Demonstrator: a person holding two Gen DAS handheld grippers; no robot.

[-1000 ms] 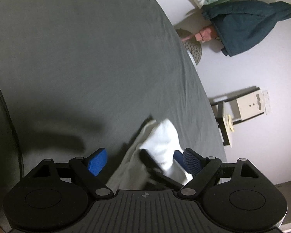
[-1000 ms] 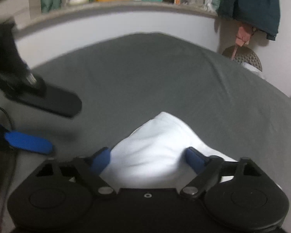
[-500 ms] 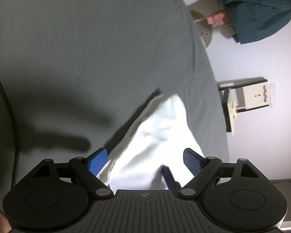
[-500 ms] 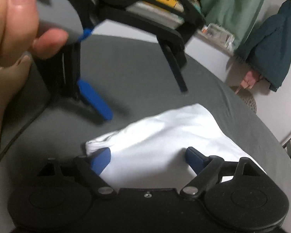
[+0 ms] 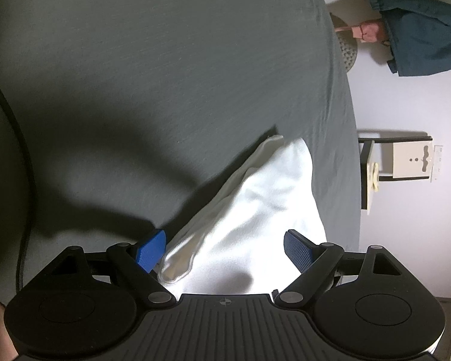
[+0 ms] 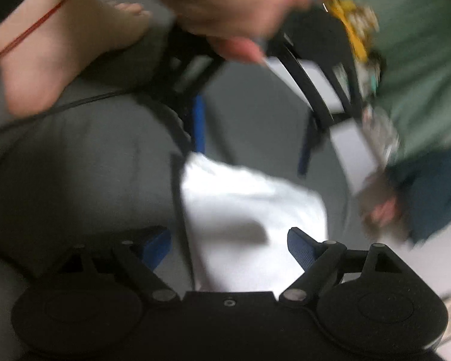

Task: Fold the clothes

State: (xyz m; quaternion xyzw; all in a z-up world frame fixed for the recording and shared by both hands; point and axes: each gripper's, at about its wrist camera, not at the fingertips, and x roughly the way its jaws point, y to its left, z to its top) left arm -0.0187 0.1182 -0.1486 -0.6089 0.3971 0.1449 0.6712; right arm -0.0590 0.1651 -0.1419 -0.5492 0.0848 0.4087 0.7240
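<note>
White garment (image 5: 255, 210): lying folded on the grey bed sheet (image 5: 165, 75), near its edge. Left gripper (image 5: 225, 249) and right gripper (image 6: 228, 248): both standing wide open over it, gripping nothing; right view blurring.

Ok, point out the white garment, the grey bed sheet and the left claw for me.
white garment (image 5: 255, 210), left wrist view, middle of the top fold.
grey bed sheet (image 5: 165, 60), left wrist view, bare stretch beyond the garment.
left claw (image 5: 225, 248), left wrist view, midway between its blue tips.
</note>
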